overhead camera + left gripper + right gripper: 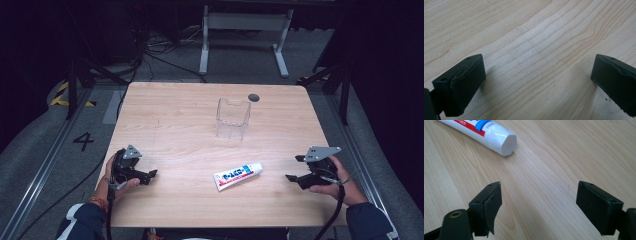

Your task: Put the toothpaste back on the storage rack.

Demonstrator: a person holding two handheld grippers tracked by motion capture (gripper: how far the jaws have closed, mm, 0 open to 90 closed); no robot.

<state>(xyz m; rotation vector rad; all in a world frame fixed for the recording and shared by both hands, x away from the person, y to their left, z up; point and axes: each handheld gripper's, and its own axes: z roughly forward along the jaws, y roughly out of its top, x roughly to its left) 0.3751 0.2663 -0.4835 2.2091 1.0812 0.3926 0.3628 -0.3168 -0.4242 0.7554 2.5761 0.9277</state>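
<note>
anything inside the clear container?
Nothing visible inside the clear container: the wooden table shows through its walls. The toothpaste tube lies on the table nearer the person, apart from it. The container's base is too small to check closely.

The right gripper holds its two black jaws wide apart above the pale wooden table, the capped white plastic toothpaste tube lying beyond them, untouched.

Lab: taped floor, cables
</note>
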